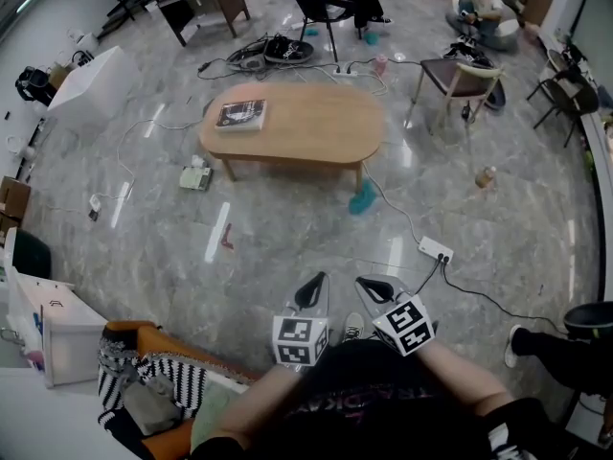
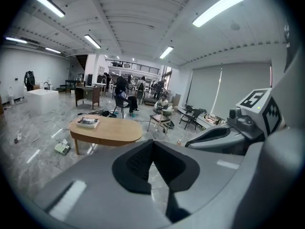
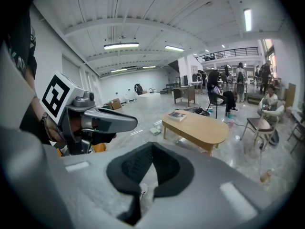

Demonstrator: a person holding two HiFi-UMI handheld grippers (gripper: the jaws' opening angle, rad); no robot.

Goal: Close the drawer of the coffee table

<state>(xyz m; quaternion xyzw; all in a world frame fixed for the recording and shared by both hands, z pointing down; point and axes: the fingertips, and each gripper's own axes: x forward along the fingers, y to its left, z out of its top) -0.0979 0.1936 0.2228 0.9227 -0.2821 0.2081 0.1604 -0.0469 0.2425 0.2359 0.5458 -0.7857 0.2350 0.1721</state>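
Observation:
An oval wooden coffee table [image 1: 306, 127] stands on the marble floor well ahead of me, with a book [image 1: 241, 114] lying on its left end. The same table [image 2: 107, 130] shows in the left gripper view and as the table [image 3: 198, 126] in the right gripper view. No drawer front shows from here. My left gripper [image 1: 312, 289] and right gripper [image 1: 372, 289] hang side by side near my body, far short of the table. Both are shut with nothing between their jaws. The left gripper [image 2: 152, 144] and right gripper [image 3: 151, 149] each show pads pressed together.
A power strip [image 1: 436, 249] and cable lie on the floor right of my path. A teal object [image 1: 362, 199] sits by the table's near right leg, a small box [image 1: 195, 176] by its left leg. An orange seat with striped cloth [image 1: 153, 377] is at my left. Chairs and seated people are beyond.

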